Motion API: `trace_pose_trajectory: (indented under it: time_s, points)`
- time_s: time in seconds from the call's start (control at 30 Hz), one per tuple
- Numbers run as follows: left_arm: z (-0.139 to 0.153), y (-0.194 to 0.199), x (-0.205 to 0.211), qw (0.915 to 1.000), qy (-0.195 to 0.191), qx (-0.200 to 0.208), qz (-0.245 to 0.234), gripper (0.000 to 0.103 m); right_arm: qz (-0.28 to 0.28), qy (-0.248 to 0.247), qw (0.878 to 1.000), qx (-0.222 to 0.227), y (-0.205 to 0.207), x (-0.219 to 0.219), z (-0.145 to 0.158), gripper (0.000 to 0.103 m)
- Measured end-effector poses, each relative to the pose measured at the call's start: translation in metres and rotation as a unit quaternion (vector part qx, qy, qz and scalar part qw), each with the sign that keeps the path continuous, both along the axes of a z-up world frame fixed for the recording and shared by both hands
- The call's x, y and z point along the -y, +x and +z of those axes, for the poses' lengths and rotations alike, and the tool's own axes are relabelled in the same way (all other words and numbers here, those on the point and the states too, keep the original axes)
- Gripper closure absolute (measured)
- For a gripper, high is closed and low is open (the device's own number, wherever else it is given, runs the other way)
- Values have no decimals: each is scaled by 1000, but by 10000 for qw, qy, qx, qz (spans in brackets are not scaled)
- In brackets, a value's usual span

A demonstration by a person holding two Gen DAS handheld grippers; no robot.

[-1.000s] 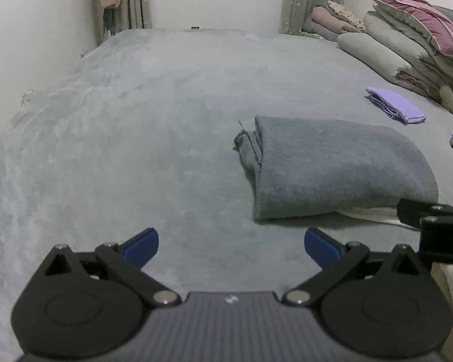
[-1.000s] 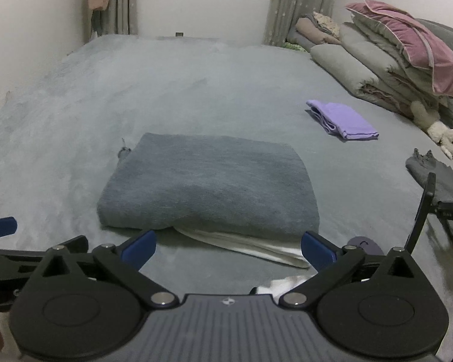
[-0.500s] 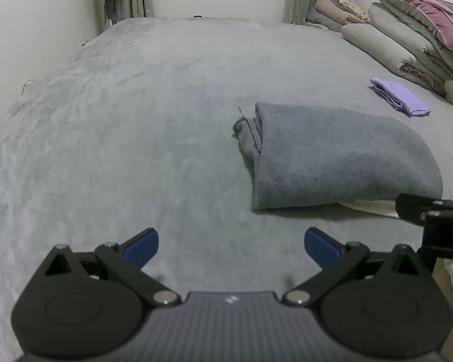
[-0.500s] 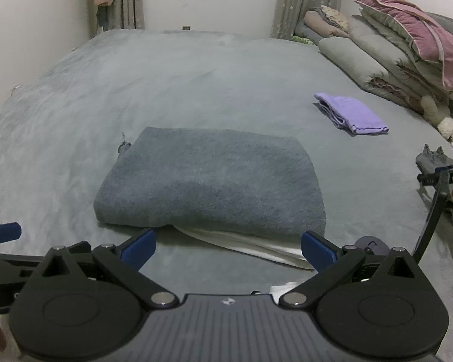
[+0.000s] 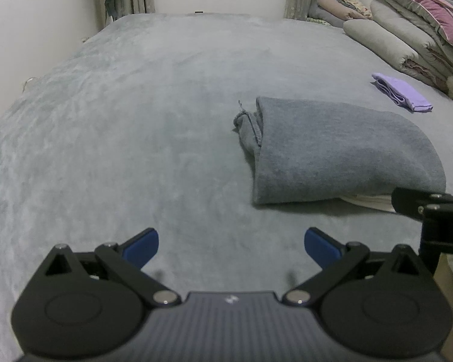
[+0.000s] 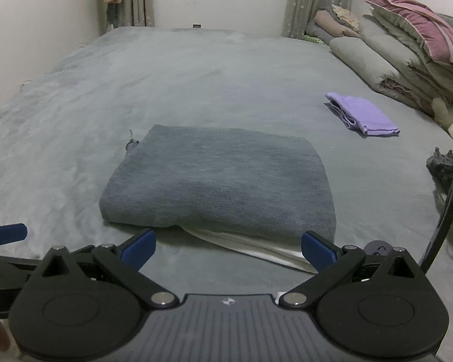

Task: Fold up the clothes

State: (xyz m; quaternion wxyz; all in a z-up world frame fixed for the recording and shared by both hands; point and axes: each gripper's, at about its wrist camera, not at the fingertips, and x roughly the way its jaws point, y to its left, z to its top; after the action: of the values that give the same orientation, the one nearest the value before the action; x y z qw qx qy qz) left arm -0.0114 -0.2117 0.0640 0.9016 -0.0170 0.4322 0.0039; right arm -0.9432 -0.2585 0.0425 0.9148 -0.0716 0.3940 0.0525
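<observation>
Two tools: both hover low over the near edge of the bed, empty, each with its blue-tipped fingers spread wide apart.
Bed: covered by a grey plush blanket that fills most of both views; it reaches back to a white wall with curtains.
Stacked bedding: grey quilts and a pink one piled along the right side of the bed, with more folded bedding behind them by the curtain.
Folded grey garment: lies flat on the blanket as a thick rectangle, straight ahead of the right tool and ahead and to the right of the left tool; a ribbed cuff or hem sticks out at its far left corner.
White cloth: a thin layer pokes out from under the grey garment's near edge, just beside the right tool's right fingertip.
Left tool: held over bare blanket, well apart from the garment.
Right tool: held just short of the garment's near edge, not touching it.
Purple folded cloth: lies alone on the blanket, beyond and to the right of the grey garment, near the stacked bedding.
Dark crumpled item: at the right edge of the bed; what it is cannot be told.
</observation>
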Motion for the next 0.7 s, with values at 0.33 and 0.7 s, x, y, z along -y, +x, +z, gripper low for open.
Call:
trace_pose_trajectory:
  time_s: [0.33, 0.7]
  points:
    - [0, -1, 2, 10000, -8, -8, -12, 0, 232, -8, 9997, 22, 0, -1, 1, 0]
    - [-3, -1, 3, 10000, 23, -34, -40, 0, 210, 18, 9998, 36, -1, 3, -1, 0]
